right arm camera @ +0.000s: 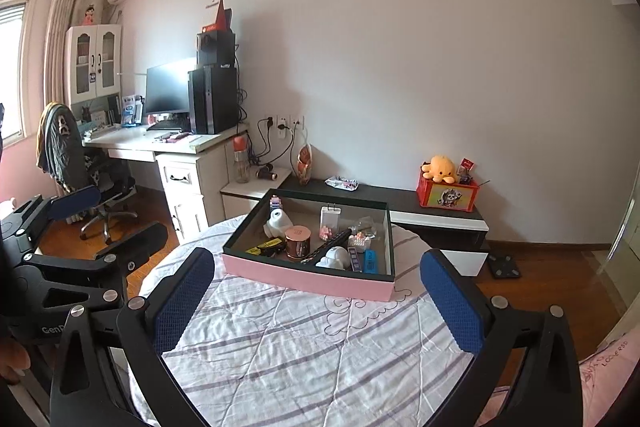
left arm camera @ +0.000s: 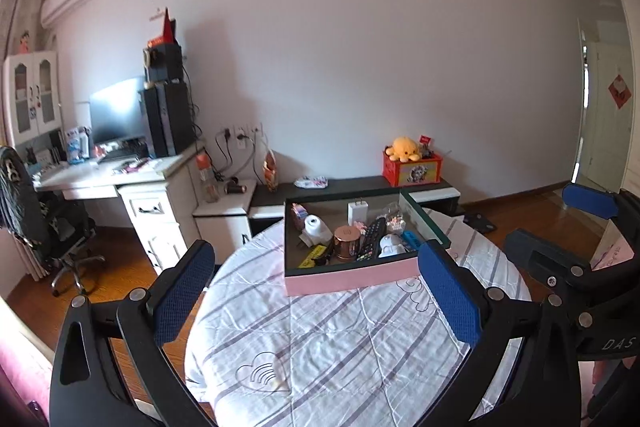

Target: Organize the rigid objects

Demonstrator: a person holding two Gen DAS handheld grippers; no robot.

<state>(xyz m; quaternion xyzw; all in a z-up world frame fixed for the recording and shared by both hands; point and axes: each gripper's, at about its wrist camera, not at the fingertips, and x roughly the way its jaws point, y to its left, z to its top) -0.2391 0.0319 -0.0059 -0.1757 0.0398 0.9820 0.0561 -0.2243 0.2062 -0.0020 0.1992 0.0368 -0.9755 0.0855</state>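
Both grippers, left gripper (left arm camera: 316, 291) and right gripper (right arm camera: 318, 297), hover empty with fingers wide apart, near the pink box (right arm camera: 304, 277), probably ready to pick.

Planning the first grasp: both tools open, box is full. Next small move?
Probably advance the right tool toward the pink box: both tools hang open and empty short of it, and the copper tin stands upright near the front wall, an easy first pick.

box (right arm camera: 304, 277) on table (right arm camera: 304, 347), far side | in box: copper tin (right arm camera: 298, 243) centre, remote (right arm camera: 334, 241) right of it, charger (right arm camera: 330, 219) behind | low shelf (right arm camera: 400, 197) behind table | desk (right arm camera: 160, 143) far left | crate (right arm camera: 446, 197) on shelf, right
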